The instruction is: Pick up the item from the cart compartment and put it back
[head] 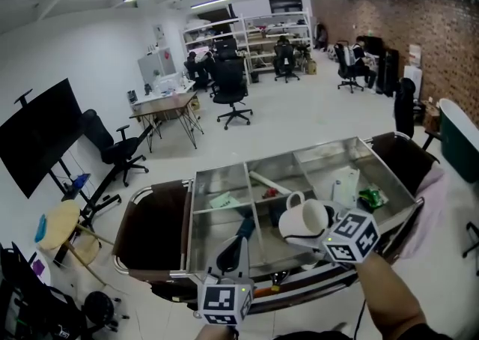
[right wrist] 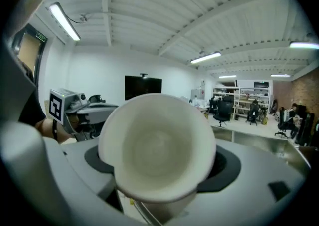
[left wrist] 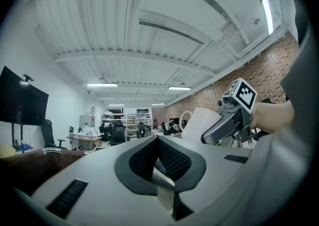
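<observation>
Nearest us our left gripper (left wrist: 158,138) sits clenched on nothing, while our right gripper (head: 307,235) grasps the white mug (head: 303,219) above, it seems, the cart's (head: 221,171) middle compartment: picking up done, putting back left.

The left gripper (left wrist: 158,139) points level, jaws together and empty; beside it, the right gripper (head: 308,232) tilts slightly downward, clamping a mug (head: 299,216).

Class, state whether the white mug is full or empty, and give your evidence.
Empty. The right gripper view looks straight into the mug and shows only its bare white inside.
</observation>
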Motion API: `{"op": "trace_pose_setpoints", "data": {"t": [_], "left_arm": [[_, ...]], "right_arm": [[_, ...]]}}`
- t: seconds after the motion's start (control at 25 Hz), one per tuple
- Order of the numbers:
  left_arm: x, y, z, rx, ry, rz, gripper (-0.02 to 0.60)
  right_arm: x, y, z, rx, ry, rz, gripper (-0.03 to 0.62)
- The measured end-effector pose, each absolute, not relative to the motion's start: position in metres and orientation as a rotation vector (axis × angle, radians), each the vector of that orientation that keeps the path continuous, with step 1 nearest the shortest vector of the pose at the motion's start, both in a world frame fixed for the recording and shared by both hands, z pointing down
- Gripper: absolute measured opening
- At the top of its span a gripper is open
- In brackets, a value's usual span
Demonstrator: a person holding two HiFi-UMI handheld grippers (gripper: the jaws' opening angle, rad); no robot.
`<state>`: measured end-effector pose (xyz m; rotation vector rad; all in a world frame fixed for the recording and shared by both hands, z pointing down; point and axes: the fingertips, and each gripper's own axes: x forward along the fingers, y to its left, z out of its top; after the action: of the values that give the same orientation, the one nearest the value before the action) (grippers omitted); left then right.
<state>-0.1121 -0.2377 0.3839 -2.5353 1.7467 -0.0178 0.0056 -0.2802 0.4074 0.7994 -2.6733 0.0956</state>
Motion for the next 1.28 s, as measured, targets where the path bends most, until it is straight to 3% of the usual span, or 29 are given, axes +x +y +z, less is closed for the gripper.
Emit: {"op": "trace_pose_setpoints", "data": {"t": [0.48,1.28], "left_arm": [[-0.098,-0.234,0.384,-2.563,1.706,-0.028,0.0],[-0.092,-0.232,0.391,-2.573,1.679,-0.071,0.0]], "right_arm": [[0.075,-0.222,0.403,1.112,-2.852,0.207,0.469],[0.068,-0.223,0.404,1.085,-2.855,0.212,0.469]]}}
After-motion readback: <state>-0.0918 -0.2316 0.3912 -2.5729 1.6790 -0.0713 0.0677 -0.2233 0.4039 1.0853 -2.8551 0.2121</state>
